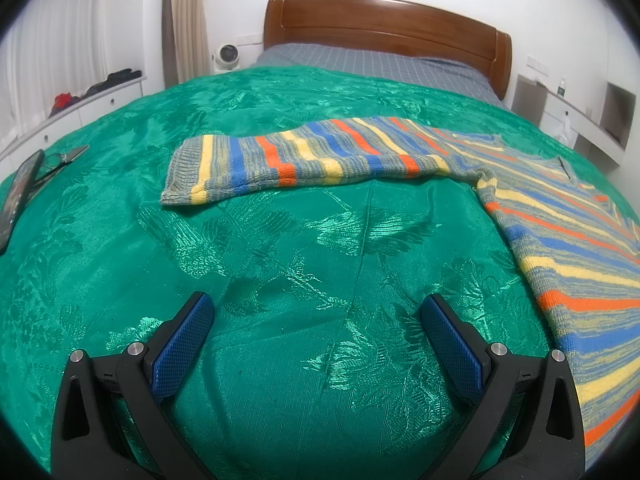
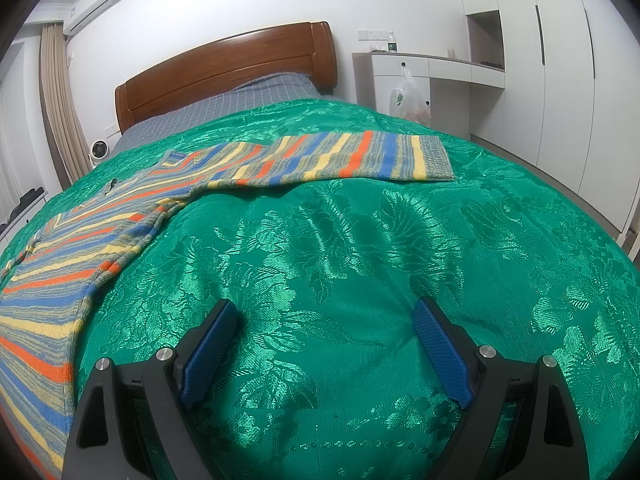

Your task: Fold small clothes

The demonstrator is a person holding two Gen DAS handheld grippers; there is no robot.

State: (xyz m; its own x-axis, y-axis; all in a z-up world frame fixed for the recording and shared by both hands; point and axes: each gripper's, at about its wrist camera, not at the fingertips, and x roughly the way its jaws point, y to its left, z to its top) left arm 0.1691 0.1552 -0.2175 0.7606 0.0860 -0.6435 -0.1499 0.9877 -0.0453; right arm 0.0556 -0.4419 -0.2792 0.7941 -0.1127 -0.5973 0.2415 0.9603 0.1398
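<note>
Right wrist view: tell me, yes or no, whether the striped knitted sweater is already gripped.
No: the right gripper hovers open over bare green bedspread, apart from the striped knitted sweater.

1. Bedspread (image 1: 280, 240) is shiny emerald green with a woven leaf and flower pattern.
2. Sweater (image 1: 560, 240) at 3 o'clock in the left view: grey-blue knit with orange, yellow and blue stripes, plain grey ribbed cuff (image 1: 180, 172).
3. Sheet (image 1: 372, 64) at 12: grey-blue with a thin pale check.
4. Headboard (image 1: 384, 24): glossy reddish-brown wood.
5. Pads (image 2: 440, 352): textured blue on black arms.
6. Wardrobe (image 2: 560, 80): plain white.
</note>
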